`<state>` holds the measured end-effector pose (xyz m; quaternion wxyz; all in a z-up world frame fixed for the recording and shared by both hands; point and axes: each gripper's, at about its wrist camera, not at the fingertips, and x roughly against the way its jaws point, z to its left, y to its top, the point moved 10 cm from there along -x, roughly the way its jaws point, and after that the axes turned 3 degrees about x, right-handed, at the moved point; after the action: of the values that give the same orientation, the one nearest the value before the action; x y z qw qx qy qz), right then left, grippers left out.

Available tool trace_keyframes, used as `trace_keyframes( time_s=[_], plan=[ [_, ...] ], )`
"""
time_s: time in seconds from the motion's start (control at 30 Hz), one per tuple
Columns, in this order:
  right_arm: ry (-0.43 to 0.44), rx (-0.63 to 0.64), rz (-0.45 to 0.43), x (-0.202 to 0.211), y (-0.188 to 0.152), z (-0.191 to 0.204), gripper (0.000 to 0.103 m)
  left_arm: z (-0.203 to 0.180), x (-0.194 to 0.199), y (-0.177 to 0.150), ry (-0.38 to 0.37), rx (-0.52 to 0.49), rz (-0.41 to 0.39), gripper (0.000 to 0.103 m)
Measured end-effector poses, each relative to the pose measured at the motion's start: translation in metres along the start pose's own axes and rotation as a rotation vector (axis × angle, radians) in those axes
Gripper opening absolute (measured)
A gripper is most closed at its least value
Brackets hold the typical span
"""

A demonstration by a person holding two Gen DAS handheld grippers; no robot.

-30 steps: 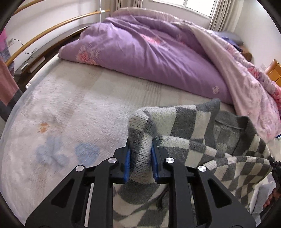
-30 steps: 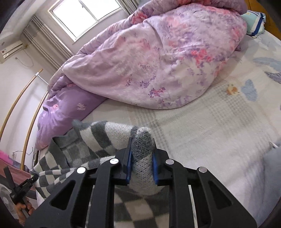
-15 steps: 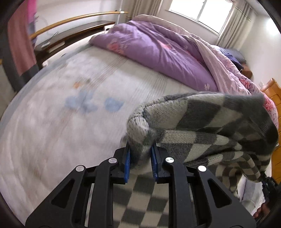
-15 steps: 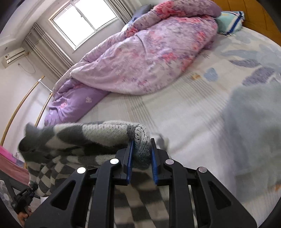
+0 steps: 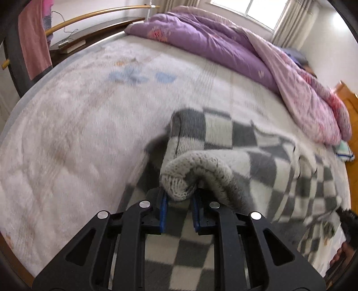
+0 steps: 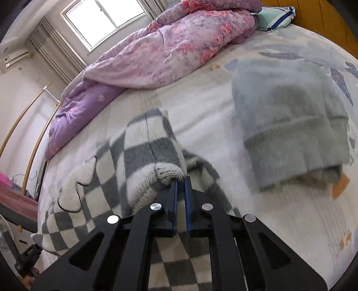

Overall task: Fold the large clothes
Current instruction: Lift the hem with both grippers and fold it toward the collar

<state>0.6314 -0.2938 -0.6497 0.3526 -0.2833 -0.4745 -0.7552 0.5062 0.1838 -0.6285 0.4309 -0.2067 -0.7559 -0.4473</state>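
Observation:
A grey-and-white checkered knit sweater (image 5: 257, 156) lies spread on the white bed sheet (image 5: 78, 125); it also shows in the right wrist view (image 6: 125, 156). My left gripper (image 5: 179, 199) is shut on a rolled edge of the sweater, low over the bed. My right gripper (image 6: 181, 185) has its jaws nearly together; a fold of the sweater's edge sits at the fingertips and bulges to the left. Whether it is still pinched is unclear.
A purple and pink floral quilt (image 5: 223, 44) is heaped along the far side of the bed, also in the right wrist view (image 6: 167, 49). A folded grey sweatshirt (image 6: 290, 120) lies to the right. A pillow (image 6: 275, 15) and wooden headboard (image 6: 324, 20) are beyond. A clothes rack (image 5: 33, 44) stands left.
Both grippers swung forward and down, laying the lifted sweater flat on the bed. The right jaws have closed further, with less fabric between them.

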Motion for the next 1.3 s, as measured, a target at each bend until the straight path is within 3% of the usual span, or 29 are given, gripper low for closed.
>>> trace_keyframes(
  time_s=[0.1,0.33,0.6,0.77,0.83,0.93,1.0,1.03,1.07,1.3],
  plan=[
    [0.002,0.001,0.009,-0.004,-0.004,-0.003,0.006,0.005,-0.007,-0.008,-0.011,0.002,0.016,0.018],
    [-0.082,0.186,0.062,-0.032,-0.005,-0.004,0.014,0.006,-0.025,-0.005,0.013,-0.005,0.021,0.024],
    [-0.113,0.302,0.038,-0.057,0.014,0.001,0.019,0.008,-0.034,-0.008,0.01,-0.006,0.031,0.026],
    [-0.15,0.281,0.002,-0.057,0.029,-0.01,0.045,0.009,-0.038,-0.006,0.002,0.021,0.033,0.027],
    [-0.138,0.283,-0.007,-0.057,0.034,-0.01,0.046,0.008,-0.04,-0.007,0.009,0.022,0.036,0.027],
    [-0.112,0.32,-0.005,-0.058,0.042,-0.003,0.046,0.007,-0.042,-0.005,0.014,0.025,0.038,0.026],
    [-0.062,0.341,-0.01,-0.057,0.047,0.006,0.03,0.005,-0.042,-0.004,0.018,0.007,0.032,0.021],
    [-0.025,0.358,0.004,-0.057,0.047,0.013,0.011,0.004,-0.042,-0.003,0.022,-0.004,0.026,0.019],
    [-0.01,0.374,0.017,-0.058,0.047,0.019,0.009,0.002,-0.04,-0.003,0.031,-0.019,0.015,0.018],
    [0.009,0.357,-0.016,-0.027,0.045,0.03,0.007,0.004,-0.014,0.0,0.039,-0.005,-0.046,0.016]
  ],
)
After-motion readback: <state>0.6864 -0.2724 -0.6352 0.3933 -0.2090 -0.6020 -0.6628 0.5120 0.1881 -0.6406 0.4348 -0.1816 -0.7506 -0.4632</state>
